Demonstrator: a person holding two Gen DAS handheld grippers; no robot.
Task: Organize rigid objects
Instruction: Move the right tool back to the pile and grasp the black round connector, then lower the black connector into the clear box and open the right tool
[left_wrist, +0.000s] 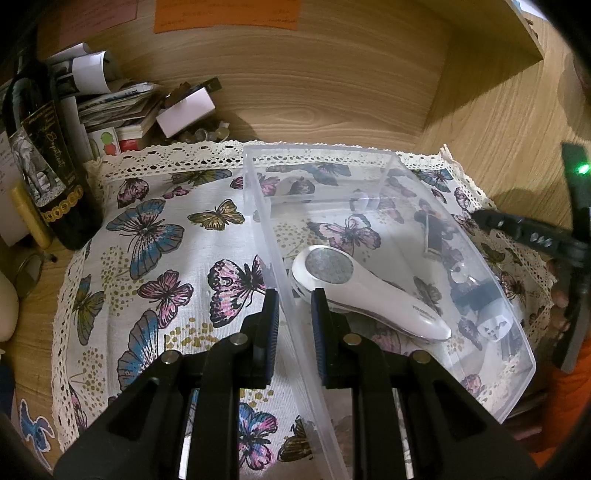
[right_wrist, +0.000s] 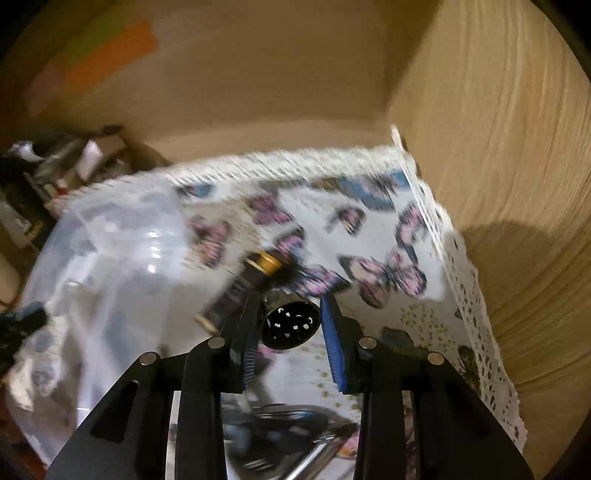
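Right claw (right_wrist: 288, 330) has a short black cylindrical plug w/ white pins on its round end face (right_wrist: 289, 325) between its pads. Left pad looks to touch it, right pad seems to stand just off, so can't tell if it's clamped or loose; view is motion-blurred. The plug's end face looks back at the camera — long axis runs roughly along the claw's pointing line, not across it.

Clear rectangular plastic bin (right_wrist: 110, 258) lies to the claw's left in the right wrist view, near, on the butterfly-print cloth w/ lace edge (right_wrist: 388, 221) over the wooden tabletop (right_wrist: 517, 221). So the coming move is, I'd judge, a leftward carry over the bin's right wall, then let go.

Left claw (left_wrist: 293, 295) is clenched on the bin's left wall (left_wrist: 273, 258) — one pad outside, one inside — steadying it. Already in the bin: white handheld device w/ round grey head (left_wrist: 362, 291), plus small dark bits & a white adapter (left_wrist: 495, 325) toward the right wall. A black-and-gold tube (right_wrist: 243, 284) lies just ahead of the right claw, by the bin's edge.
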